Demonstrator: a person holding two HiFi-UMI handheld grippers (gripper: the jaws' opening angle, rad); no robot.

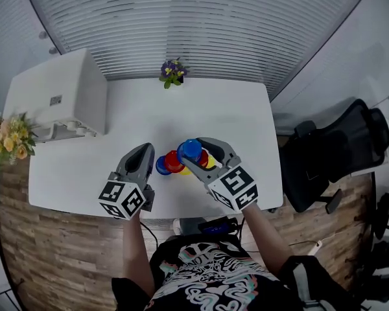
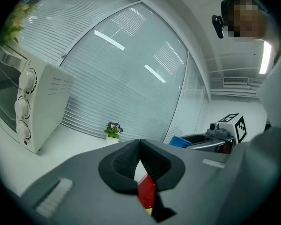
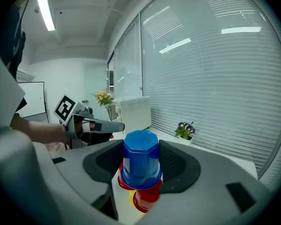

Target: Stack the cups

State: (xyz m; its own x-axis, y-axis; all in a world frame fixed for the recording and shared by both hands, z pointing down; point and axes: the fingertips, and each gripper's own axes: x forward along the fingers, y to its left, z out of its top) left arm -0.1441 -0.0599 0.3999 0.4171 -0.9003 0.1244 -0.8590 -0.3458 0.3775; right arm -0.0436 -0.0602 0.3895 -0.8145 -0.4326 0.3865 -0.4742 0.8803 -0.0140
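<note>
A blue cup (image 3: 140, 163), upside down with an eight-sided base, sits clamped between the pads of the right gripper (image 1: 193, 153). Just beneath it stand a red cup (image 1: 173, 161) and a second red cup (image 3: 147, 198), both upside down, with a yellow cup (image 3: 131, 199) showing between them. A second blue cup (image 1: 161, 166) touches the first red one, just off the closed tip of the left gripper (image 1: 146, 150).

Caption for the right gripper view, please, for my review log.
Right gripper grips an inverted blue plastic cup between its jaws, above red plastic cups on the white table.
</note>
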